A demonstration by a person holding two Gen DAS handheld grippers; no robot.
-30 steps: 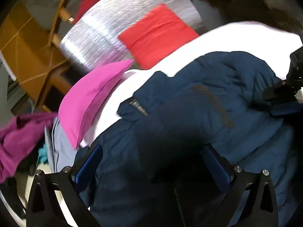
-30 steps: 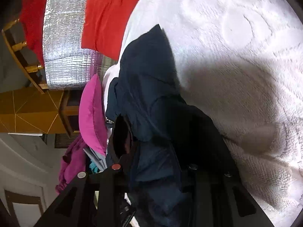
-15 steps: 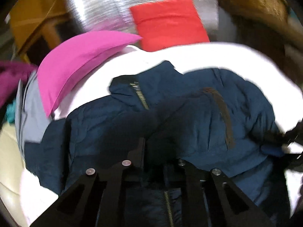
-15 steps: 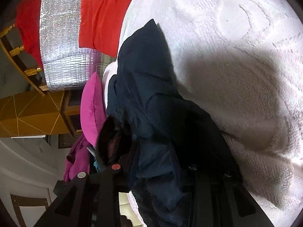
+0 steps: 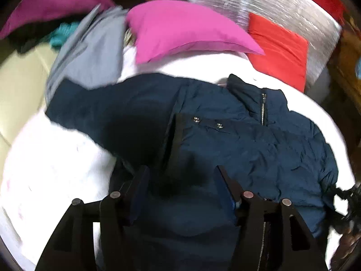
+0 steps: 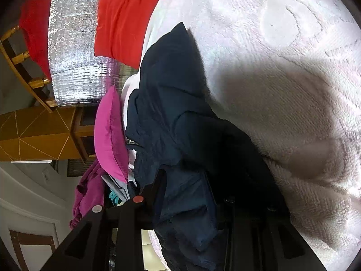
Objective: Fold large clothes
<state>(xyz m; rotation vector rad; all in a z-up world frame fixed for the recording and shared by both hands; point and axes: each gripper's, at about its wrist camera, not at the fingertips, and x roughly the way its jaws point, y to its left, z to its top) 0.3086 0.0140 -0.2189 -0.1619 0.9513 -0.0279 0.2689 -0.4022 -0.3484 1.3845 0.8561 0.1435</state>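
Note:
A navy padded jacket (image 5: 259, 144) lies spread on a white fleece blanket (image 5: 54, 164), zip and collar toward the pillows, one sleeve stretched out to the left. My left gripper (image 5: 181, 180) hovers over the jacket's lower front. Its jaws are opening, with the fabric below them and nothing pinched between the pads. In the right wrist view the same jacket (image 6: 171, 103) runs up from my right gripper (image 6: 187, 196), which is shut on a bunched fold of it. That gripper also shows as a dark shape at the jacket's right end in the left wrist view.
A pink pillow (image 5: 180, 27) and a red pillow (image 5: 277, 47) lean on a silver foil panel (image 5: 259, 0). Grey (image 5: 90, 52), purple (image 5: 49, 2) and teal clothes pile at the blanket's left. Wooden furniture (image 6: 33, 133) stands beyond. Open blanket (image 6: 282, 45) spreads to the right.
My left gripper went from wide open to shut to partly open again, rolling and swinging across the jacket toward its left side. The right gripper and its hold have not changed.

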